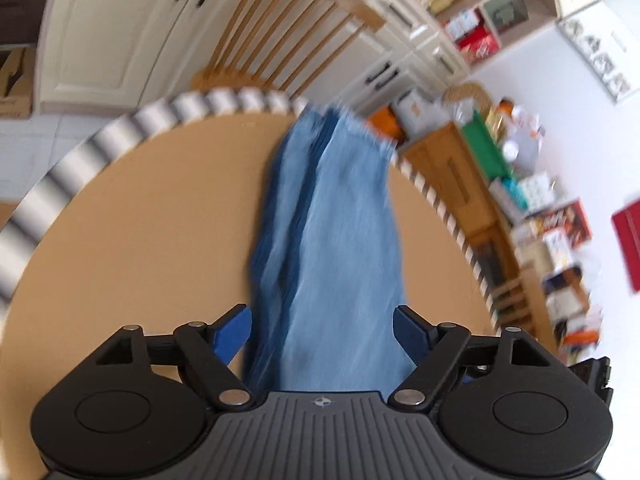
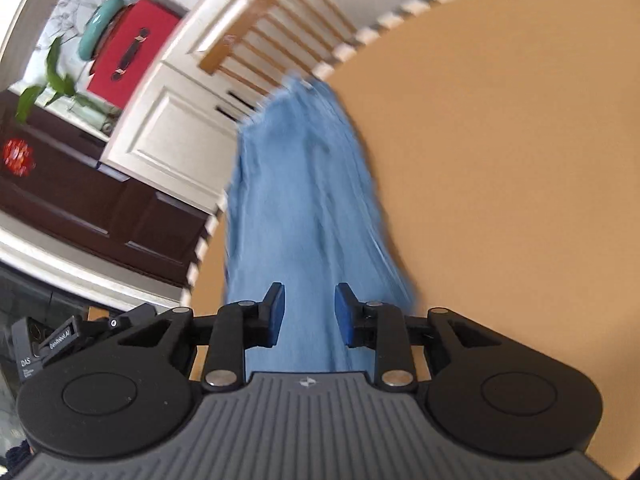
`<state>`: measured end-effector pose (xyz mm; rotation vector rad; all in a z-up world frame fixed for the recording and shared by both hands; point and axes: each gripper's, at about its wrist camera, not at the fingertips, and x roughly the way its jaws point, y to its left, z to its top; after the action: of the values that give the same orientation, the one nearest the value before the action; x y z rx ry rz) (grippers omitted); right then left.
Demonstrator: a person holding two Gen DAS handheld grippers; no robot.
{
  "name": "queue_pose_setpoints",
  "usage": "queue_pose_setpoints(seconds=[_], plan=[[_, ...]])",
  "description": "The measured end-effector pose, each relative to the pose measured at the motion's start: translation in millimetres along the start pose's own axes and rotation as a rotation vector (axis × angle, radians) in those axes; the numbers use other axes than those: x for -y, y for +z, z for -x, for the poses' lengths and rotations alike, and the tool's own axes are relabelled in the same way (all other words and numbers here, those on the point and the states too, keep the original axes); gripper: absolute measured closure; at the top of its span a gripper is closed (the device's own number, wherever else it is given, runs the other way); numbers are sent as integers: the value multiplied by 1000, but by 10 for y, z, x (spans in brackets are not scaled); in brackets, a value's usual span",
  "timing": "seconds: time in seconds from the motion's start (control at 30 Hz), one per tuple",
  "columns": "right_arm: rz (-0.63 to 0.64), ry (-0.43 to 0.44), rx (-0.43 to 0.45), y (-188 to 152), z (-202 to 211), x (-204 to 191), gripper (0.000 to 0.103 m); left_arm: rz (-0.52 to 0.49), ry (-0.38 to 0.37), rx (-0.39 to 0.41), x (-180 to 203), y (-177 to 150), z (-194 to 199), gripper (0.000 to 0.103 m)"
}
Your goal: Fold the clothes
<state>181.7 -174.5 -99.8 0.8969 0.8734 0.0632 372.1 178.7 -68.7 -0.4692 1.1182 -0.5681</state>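
Note:
A pair of light blue jeans [image 1: 336,220] lies stretched lengthwise on the round tan table [image 1: 152,216], its legs reaching to the far edge. My left gripper [image 1: 322,330] is open wide, its blue pads on either side of the near end of the jeans. In the right wrist view the same jeans [image 2: 304,200] run away from me over the table [image 2: 500,180]. My right gripper [image 2: 310,314] is open, its pads a moderate gap apart above the near end of the denim. Both views are motion-blurred.
A wooden spindle-back chair [image 1: 296,32] stands at the table's far side. Cream cabinets [image 1: 112,28] are behind it. Cluttered shelves [image 1: 532,208] run along the right. A dark wooden sideboard [image 2: 92,196] and a red case [image 2: 128,52] are on the left.

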Motion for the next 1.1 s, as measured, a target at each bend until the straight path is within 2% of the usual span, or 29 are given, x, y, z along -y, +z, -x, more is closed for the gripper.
queue_pose_setpoints(seconds=[0.17,0.2,0.27,0.37,0.43,0.53,0.63,0.7,0.8,0.93,1.1], plan=[[-105,-99,-15,-859,436,287,63,-68,57,-90,-141,-729,248,23],[-128,-101,-15,-966,462,322,61,-66,56,-98,-168,-820,267,23],[-174,-84,-7,-1111,489,383,61,-36,36,-116,-237,-963,288,23],[-215,-56,8,-1140,454,406,61,36,2,-130,-339,-1048,282,23],[-232,-39,12,-1104,407,412,60,59,-16,-111,-385,-1099,295,23],[-325,24,-17,-1056,304,472,58,108,-62,-99,-478,-1120,302,22],[-453,87,-51,-1024,196,555,52,170,-103,-114,-546,-1058,257,22],[-492,111,-60,-1001,143,571,51,214,-123,-130,-578,-1012,228,21],[-507,129,-75,-977,86,575,44,287,-156,-180,-672,-965,184,21],[-578,151,-102,-968,44,650,44,419,-217,-271,-850,-963,69,21],[-608,130,-150,-941,3,642,41,433,-234,-276,-865,-948,-16,21]])
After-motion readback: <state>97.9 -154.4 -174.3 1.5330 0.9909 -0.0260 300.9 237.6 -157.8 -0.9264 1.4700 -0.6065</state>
